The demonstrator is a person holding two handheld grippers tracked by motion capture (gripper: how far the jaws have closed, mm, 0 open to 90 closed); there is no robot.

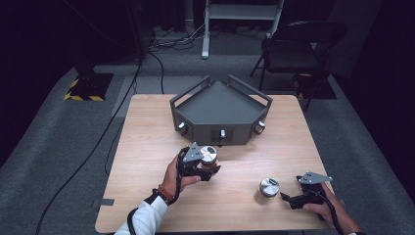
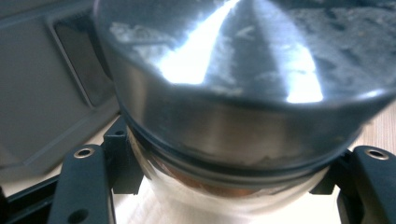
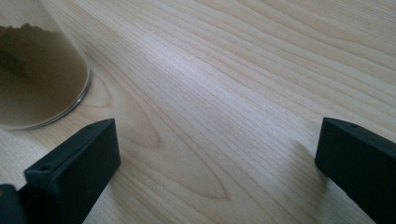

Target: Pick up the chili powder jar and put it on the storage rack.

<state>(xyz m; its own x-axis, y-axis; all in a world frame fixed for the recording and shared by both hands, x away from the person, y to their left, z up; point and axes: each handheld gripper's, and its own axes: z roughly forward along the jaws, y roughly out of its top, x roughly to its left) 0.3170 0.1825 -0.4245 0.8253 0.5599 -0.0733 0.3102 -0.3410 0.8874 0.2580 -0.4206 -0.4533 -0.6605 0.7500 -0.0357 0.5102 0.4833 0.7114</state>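
Two jars: both glass with silver metal lids, each holding brown powder.
Held jar (image 1: 209, 156): clamped in the left gripper (image 1: 204, 169) near the middle of the table, in front of the grey tray; upright or nearly so. In the left gripper view its lid (image 2: 243, 60) looms close, with a band of brown contents under the lid's rim.
Standing jar (image 1: 268, 186): upright on the wood toward the right front, just beside the right gripper's tips but apart from them. In the right gripper view its glass base with brown powder (image 3: 37, 79) sits at the upper left, outside the jaws.
Grey tray (image 1: 215, 105): a dark, angular box with raised rails at the far centre of the table (image 1: 147, 147); three small silver knobs on its front faces; its floor looks bare.
Surroundings: a folding chair (image 1: 293, 49) and a white frame stand on the carpet beyond the table; black cables trail along the floor at left. Nothing lies between the held jar and the tray.
Left gripper: jaws closed against the jar's glass body on both sides, below the lid.
Right gripper (image 1: 288, 198): rests low at the table's right front; jaws spread wide, with bare wood between them.
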